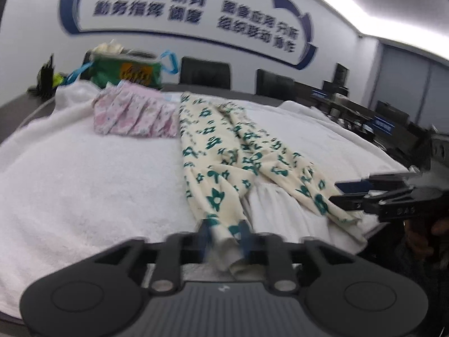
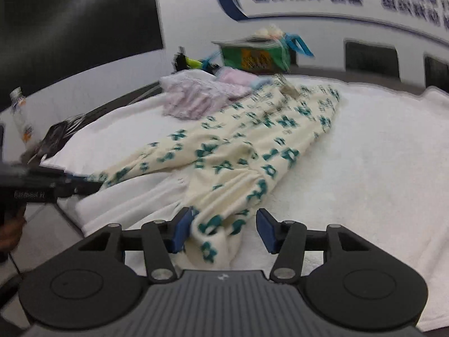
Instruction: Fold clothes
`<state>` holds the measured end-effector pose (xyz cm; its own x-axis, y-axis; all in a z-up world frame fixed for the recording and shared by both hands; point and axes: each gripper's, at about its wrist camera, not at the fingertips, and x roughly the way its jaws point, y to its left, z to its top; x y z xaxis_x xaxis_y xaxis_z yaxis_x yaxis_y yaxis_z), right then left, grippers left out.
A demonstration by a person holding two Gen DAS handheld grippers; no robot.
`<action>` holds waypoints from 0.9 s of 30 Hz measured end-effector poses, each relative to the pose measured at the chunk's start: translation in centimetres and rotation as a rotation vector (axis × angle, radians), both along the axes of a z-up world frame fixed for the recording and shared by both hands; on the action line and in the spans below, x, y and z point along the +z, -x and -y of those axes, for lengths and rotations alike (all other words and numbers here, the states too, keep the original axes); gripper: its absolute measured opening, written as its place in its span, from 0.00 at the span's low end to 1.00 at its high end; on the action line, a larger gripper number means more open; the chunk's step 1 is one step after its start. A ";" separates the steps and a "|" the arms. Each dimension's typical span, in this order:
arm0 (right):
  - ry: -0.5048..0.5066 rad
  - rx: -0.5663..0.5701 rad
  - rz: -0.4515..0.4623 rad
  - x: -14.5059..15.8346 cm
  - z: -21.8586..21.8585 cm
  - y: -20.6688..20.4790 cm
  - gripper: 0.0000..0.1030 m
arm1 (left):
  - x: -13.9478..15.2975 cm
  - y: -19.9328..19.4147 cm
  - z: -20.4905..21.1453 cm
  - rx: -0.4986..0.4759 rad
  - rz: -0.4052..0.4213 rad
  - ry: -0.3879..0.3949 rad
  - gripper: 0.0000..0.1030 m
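White towelling (image 1: 84, 185) covers the table, and cream trousers with green print (image 1: 224, 151) lie across it, legs towards the near edge. Left gripper (image 1: 224, 234) has one cuff between its half-open jaws; whether the pads press is unclear. Right gripper (image 2: 223, 229) stands open around the other cuff, pads clear on one side. Folded pink clothes (image 1: 134, 115) sit behind.

A white wall (image 1: 196, 45) carries blue lettering (image 1: 151, 2) inside a blue curved frame. Dark chairs (image 1: 204, 73) line it — a bright ceiling light strip (image 1: 393, 2) runs above. A large black panel (image 2: 78, 19) fills the left wall.
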<state>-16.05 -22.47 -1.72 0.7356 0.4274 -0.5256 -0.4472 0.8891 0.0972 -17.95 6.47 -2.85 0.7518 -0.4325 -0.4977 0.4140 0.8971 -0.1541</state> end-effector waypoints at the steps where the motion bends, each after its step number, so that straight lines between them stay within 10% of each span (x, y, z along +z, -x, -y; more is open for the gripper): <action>1: 0.016 0.015 0.034 0.3 0.1 0.9 0.53 | 0.1 0.4 0.0 -0.018 0.023 -0.022 0.44; 9: 0.115 0.180 0.191 0.3 -0.9 5.5 0.72 | -0.8 -0.3 1.4 -0.104 0.062 -0.142 0.49; 17: 0.225 0.251 0.213 -2.4 -3.0 4.7 0.71 | -1.1 -0.4 1.6 -0.240 0.138 -0.225 0.46; 23: 0.099 0.222 0.183 -1.6 -1.3 3.4 0.19 | -0.3 -1.8 0.8 -0.209 0.060 -0.181 0.07; 27: 0.091 0.195 0.213 -1.2 -1.0 2.8 0.03 | 0.3 -2.2 1.0 -0.180 0.078 -0.166 0.05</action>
<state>-18.87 -21.48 -2.96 0.7425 0.5295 -0.4104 -0.6118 0.7855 -0.0933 -15.76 5.46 -2.60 0.7091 -0.4799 -0.5167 0.5742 0.8182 0.0281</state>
